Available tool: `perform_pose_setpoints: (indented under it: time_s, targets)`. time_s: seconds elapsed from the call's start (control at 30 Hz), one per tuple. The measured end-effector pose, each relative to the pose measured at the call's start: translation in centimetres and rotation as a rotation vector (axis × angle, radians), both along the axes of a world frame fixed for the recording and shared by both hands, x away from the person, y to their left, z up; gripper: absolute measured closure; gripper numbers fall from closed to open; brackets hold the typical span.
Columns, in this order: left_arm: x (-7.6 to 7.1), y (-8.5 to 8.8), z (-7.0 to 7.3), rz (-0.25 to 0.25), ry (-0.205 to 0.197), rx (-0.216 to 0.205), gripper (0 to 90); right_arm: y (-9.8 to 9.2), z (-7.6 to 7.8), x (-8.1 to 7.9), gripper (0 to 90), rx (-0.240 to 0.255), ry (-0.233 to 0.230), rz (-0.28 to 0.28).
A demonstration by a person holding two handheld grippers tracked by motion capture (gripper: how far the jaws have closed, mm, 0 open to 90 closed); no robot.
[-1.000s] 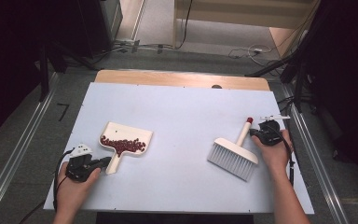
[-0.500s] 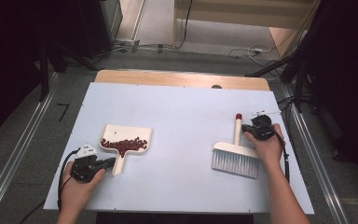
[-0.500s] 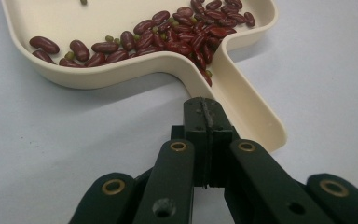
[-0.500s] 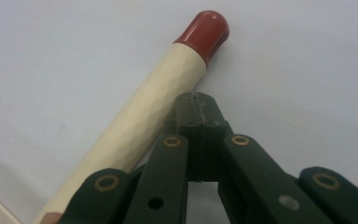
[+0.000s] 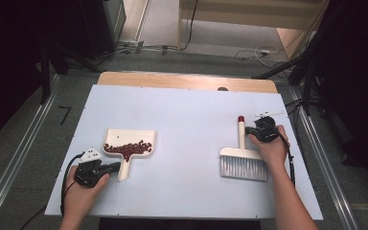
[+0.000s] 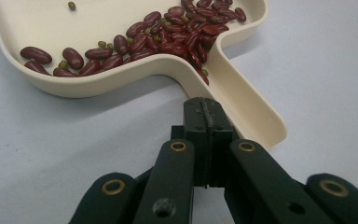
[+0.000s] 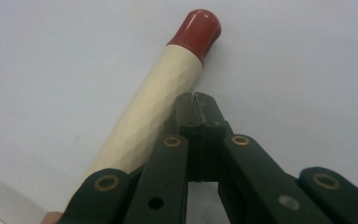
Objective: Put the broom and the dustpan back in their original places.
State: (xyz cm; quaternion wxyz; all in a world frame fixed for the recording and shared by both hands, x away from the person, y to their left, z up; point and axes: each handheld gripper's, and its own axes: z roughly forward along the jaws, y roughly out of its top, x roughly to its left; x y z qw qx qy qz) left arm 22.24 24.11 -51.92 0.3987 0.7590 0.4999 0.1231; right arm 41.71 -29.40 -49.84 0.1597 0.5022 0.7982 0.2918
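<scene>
Dustpan and brush on the table

Both grippers' jaws closed, empty: left gripper (image 6: pixel 204 108) at the bean-filled dustpan (image 5: pixel 133 140) handle, right gripper (image 7: pixel 196 103) beside the brush (image 5: pixel 242 157) handle.

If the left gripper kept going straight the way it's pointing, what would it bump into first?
Probably the dustpan's handle. The left gripper, jaws shut, points right at it, with the beans in the pan beyond.
</scene>
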Motion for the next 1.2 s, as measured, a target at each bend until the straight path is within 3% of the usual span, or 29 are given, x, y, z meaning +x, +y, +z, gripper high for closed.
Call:
perform_pose_setpoints:
  time_s: [0.13, 0.27, 0.37, 0.47, 0.6, 0.7, 0.93, 1.03, 1.2]
  targets:
    - [0.0, 0.0, 0.0, -0.004, -0.007, 0.000, 90.0, 0.1, 0.0, 0.0, 88.4, 0.004, -0.002, 0.006]
    - [-0.2, 0.3, 0.2, 0.003, -0.034, -0.017, 89.1, -0.3, 0.3, -0.2, 85.7, 0.003, -0.006, -0.023]
    - [-0.4, 0.6, 0.5, -0.003, -0.078, -0.037, 78.1, -0.7, 0.8, -0.9, 76.6, 0.037, -0.025, -0.036]
    - [-0.6, 0.9, 0.9, -0.033, -0.110, -0.097, 65.1, -1.0, 1.5, -1.8, 64.2, 0.080, -0.061, -0.027]
    - [-0.9, 0.9, 1.4, -0.041, -0.176, -0.114, 48.2, -1.4, 2.1, -3.3, 47.5, 0.155, -0.108, 0.013]
    - [-1.0, 0.7, 1.4, -0.037, -0.196, -0.104, 35.1, -1.8, 2.4, -4.6, 35.8, 0.215, -0.149, 0.059]
    - [-1.1, 1.1, 1.4, -0.042, -0.229, -0.136, 11.5, -2.3, 2.7, -7.8, 8.2, 0.252, -0.204, 0.112]
    - [-1.2, 1.3, 1.5, -0.043, -0.243, -0.150, 5.5, -2.7, 2.6, -9.1, 1.0, 0.265, -0.225, 0.117]
    - [-1.3, 1.4, 1.5, -0.069, -0.253, -0.150, 0.0, -3.4, 2.4, -10.7, 0.0, 0.299, -0.255, 0.125]
